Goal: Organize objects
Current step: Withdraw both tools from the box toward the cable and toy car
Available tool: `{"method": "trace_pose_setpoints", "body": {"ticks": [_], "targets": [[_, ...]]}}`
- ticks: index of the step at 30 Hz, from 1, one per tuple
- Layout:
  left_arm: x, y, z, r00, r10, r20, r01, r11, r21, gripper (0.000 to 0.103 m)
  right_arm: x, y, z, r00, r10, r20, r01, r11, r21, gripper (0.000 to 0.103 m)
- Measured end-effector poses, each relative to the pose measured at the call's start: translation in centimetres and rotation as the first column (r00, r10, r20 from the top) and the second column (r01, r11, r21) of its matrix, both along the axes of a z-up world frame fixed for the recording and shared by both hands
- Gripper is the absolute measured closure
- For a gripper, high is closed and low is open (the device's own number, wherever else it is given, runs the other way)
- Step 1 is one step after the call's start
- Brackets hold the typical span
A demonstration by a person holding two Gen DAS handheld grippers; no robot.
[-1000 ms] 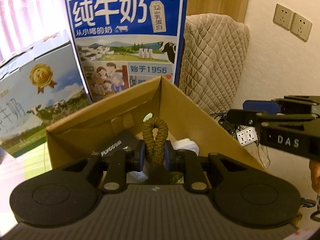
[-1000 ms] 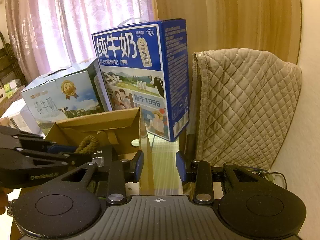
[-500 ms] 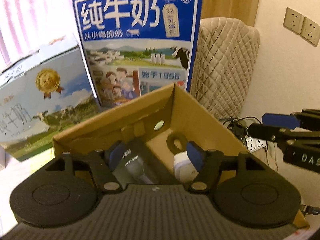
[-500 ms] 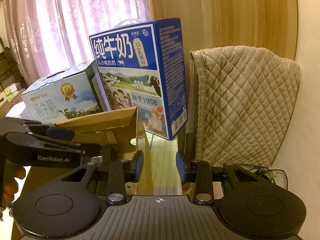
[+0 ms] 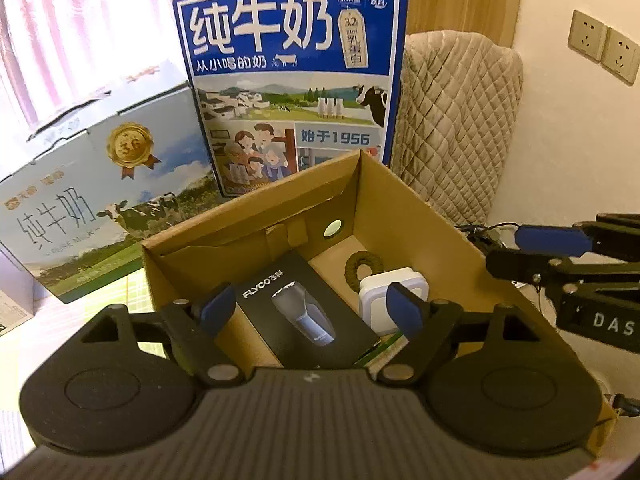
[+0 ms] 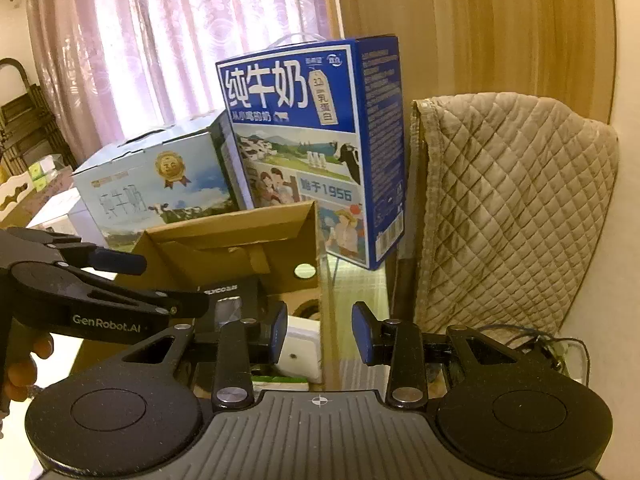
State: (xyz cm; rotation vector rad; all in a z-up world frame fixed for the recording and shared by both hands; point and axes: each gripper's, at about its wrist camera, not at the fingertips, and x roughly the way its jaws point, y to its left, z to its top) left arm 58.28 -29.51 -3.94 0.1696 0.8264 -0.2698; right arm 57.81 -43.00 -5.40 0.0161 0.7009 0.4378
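- The left gripper (image 5: 310, 308) is wide open above the cardboard box (image 5: 424, 216) and holds nothing.
- The right gripper (image 6: 319, 338) is also open and empty, over the right wall of the box.
- In the box lie a black package (image 5: 304, 312) marked "FLYCO", a white charger (image 5: 390, 294) and a brown rope ring (image 5: 362, 268).
- Behind stands a blue milk carton (image 5: 292, 92) with "1956".

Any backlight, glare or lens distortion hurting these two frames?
Left wrist view: curtain washed out by backlight, fisheye bends the blue milk carton, cardboard box contents stay legible. Right wrist view: curtain glows pink, left gripper dark, edges vignetted.
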Motion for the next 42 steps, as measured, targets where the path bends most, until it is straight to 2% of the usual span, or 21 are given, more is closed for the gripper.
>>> {"method": "trace_pose_setpoints", "body": {"ticks": [14, 20, 28, 42], "targets": [[-4.3, 1.3, 3.1, 0.998, 0.026, 0.051, -0.024, 0.999, -0.035, 0.011, -4.1, 0.3, 1.2, 1.0, 0.001, -0.015, -0.001, 0.999, 0.035, 0.069], [-6.9, 2.3, 4.2, 0.997, 0.042, 0.066, -0.038, 0.998, -0.058, 0.007, -6.4, 0.5, 1.8, 1.0, 0.008, -0.011, -0.008, 0.999, 0.045, 0.066], [-11.1, 4.2, 5.9, 0.994, 0.059, 0.092, -0.049, 0.993, -0.103, 0.001, -10.1, 0.9, 2.8, 1.0, -0.008, 0.013, 0.008, 0.998, 0.058, 0.044], [-18.4, 7.4, 8.1, 0.988, 0.092, 0.123, -0.075, 0.988, -0.134, 0.001, -16.3, 1.8, 4.5, 0.998, -0.04, 0.055, 0.037, 0.998, 0.056, 0.025]]}}
